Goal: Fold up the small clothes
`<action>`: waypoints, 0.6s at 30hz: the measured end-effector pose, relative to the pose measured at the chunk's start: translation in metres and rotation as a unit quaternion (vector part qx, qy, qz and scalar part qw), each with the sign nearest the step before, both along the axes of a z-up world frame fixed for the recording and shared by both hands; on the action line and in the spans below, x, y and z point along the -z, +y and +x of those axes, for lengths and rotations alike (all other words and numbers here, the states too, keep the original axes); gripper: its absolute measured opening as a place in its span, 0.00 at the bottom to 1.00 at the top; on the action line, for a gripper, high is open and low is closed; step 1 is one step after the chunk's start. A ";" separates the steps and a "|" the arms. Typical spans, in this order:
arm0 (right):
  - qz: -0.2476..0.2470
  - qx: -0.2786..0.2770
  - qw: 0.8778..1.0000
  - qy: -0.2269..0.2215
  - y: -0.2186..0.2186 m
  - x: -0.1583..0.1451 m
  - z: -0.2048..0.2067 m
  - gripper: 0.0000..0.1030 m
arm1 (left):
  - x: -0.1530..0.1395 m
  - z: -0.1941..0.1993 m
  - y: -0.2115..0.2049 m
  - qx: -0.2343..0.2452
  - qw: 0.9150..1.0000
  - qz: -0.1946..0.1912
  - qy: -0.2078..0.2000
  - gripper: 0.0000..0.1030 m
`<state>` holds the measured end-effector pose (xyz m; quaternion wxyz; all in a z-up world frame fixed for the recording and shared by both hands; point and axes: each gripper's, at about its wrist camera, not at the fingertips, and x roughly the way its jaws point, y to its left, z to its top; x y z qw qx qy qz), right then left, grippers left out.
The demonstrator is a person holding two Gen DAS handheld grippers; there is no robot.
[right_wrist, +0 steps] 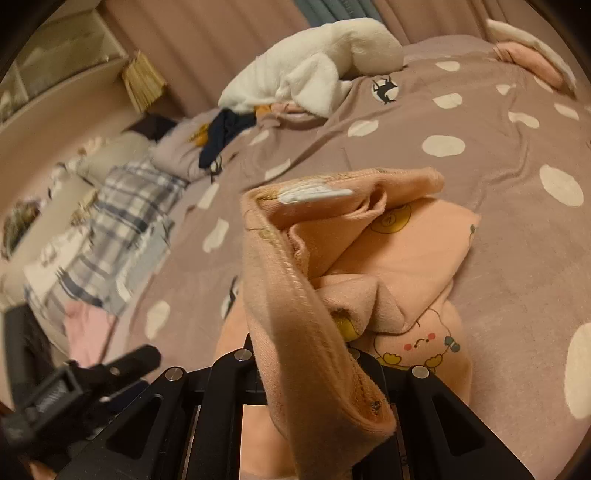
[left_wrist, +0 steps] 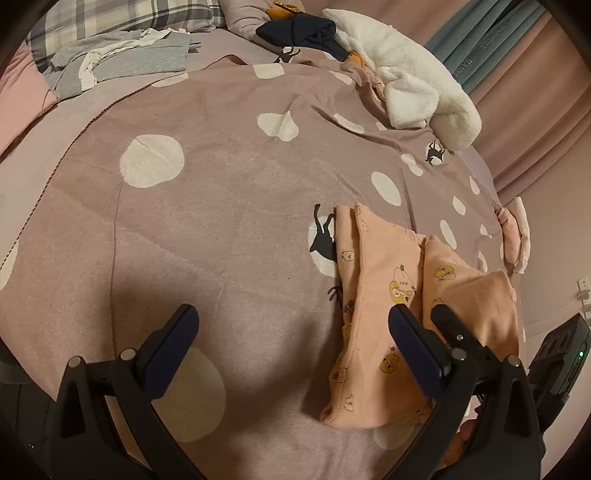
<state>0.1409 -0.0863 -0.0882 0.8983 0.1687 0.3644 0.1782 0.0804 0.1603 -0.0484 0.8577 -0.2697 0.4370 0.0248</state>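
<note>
A small peach garment point(left_wrist: 369, 295) with cartoon prints lies crumpled on the mauve spotted bedspread point(left_wrist: 221, 206). My left gripper point(left_wrist: 291, 314) hovers over the bed with its jaws wide open and nothing between them; its right finger point(left_wrist: 413, 350) is over the garment's edge. Close beside it, a black finger of my right gripper point(left_wrist: 448, 325) pinches the garment's lifted right part. In the right wrist view the peach garment point(right_wrist: 406, 251) has its stitched hem point(right_wrist: 295, 314) raised. The hem drapes over my right gripper point(right_wrist: 303, 365), which is shut on it, fingertips hidden by cloth.
A white fluffy blanket point(left_wrist: 417, 85) and a dark navy garment point(left_wrist: 299, 31) lie at the bed's far side. Grey clothes point(left_wrist: 122, 62) and a plaid pillow point(left_wrist: 110, 18) sit at the far left. Curtains point(left_wrist: 535, 110) hang to the right. Shelves point(right_wrist: 55, 55) stand beyond the bed.
</note>
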 end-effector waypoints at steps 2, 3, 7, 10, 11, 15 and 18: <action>0.002 -0.003 1.000 0.002 0.001 0.000 -0.001 0.17 | 0.002 -0.001 0.002 0.003 1.000 0.000 0.002 1.00; 0.003 -0.007 1.000 0.005 0.001 0.000 0.000 0.19 | 0.003 -0.001 0.003 0.002 1.000 -0.001 0.006 1.00; 0.006 -0.017 1.000 0.014 0.004 -0.001 -0.002 0.26 | 0.007 0.001 0.008 -0.004 1.000 -0.003 0.017 1.00; 0.015 -0.041 0.999 0.021 0.009 0.000 -0.002 0.35 | 0.007 -0.001 0.012 -0.011 1.000 -0.005 0.016 1.00; 0.016 -0.048 0.998 0.022 0.012 0.000 -0.002 0.37 | 0.006 -0.002 0.013 -0.014 1.000 -0.004 0.015 1.00; 0.029 -0.092 0.995 0.020 0.022 -0.001 -0.006 0.52 | 0.006 -0.002 0.015 -0.017 1.000 -0.001 0.018 1.00; 0.049 -0.132 0.990 0.022 0.023 -0.003 -0.009 0.53 | 0.006 -0.001 0.017 -0.022 1.000 -0.004 0.019 1.00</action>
